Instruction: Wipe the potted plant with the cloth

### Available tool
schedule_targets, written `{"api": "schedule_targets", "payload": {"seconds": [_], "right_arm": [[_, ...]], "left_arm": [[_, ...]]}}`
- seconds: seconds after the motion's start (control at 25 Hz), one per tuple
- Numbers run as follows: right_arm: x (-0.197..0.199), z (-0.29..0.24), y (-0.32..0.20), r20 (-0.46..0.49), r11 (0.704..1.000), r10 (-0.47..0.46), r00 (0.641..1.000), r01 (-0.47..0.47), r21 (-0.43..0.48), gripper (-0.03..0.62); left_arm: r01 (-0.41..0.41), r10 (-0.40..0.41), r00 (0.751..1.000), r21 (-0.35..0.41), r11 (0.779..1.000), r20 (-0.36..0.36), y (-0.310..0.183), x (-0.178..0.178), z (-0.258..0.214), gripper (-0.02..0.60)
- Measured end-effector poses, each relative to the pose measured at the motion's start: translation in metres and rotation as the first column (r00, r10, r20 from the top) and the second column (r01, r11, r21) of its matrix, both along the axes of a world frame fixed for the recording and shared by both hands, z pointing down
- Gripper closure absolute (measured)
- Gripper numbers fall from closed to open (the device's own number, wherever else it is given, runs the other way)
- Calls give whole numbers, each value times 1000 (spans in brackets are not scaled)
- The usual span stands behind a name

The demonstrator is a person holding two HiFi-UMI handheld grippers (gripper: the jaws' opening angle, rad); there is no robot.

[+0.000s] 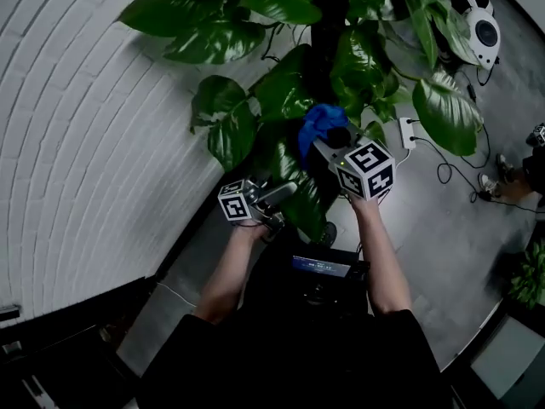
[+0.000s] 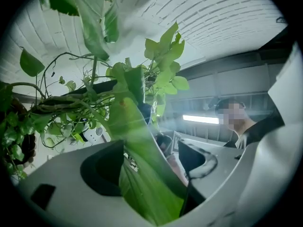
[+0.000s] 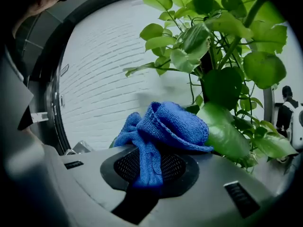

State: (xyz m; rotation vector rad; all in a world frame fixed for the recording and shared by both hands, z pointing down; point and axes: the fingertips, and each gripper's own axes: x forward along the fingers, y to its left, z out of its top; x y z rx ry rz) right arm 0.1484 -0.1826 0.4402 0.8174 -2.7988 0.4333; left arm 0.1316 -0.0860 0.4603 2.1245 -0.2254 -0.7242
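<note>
The potted plant (image 1: 341, 49) fills the top of the head view with large dark green leaves. My right gripper (image 1: 330, 140) is shut on a bunched blue cloth (image 1: 317, 124), which rests against the foliage at the plant's middle. In the right gripper view the cloth (image 3: 161, 126) bulges from the closed jaws beside a glossy leaf (image 3: 226, 135). My left gripper (image 1: 289, 191) reaches in from the lower left. Its jaws stand apart, and a long green leaf (image 2: 142, 174) runs between them.
A curved white brick wall (image 1: 94, 126) stands left of the plant. A power strip (image 1: 407, 132) with black cables lies on the grey floor at the right, beyond it a white device (image 1: 477, 25). Another person (image 2: 235, 118) shows in the left gripper view.
</note>
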Motion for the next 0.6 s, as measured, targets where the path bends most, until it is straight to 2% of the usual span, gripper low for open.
{"api": "schedule_targets", "payload": {"seconds": [0.32, 0.6], "right_arm": [[-26, 27, -4, -75, 996, -58, 995, 52, -75, 487], [-9, 34, 29, -67, 993, -64, 996, 56, -108, 487]], "left_arm": [[-57, 56, 997, -20, 998, -59, 0, -5, 3, 213], [-55, 42, 983, -66, 996, -179, -4, -13, 2, 213]]}}
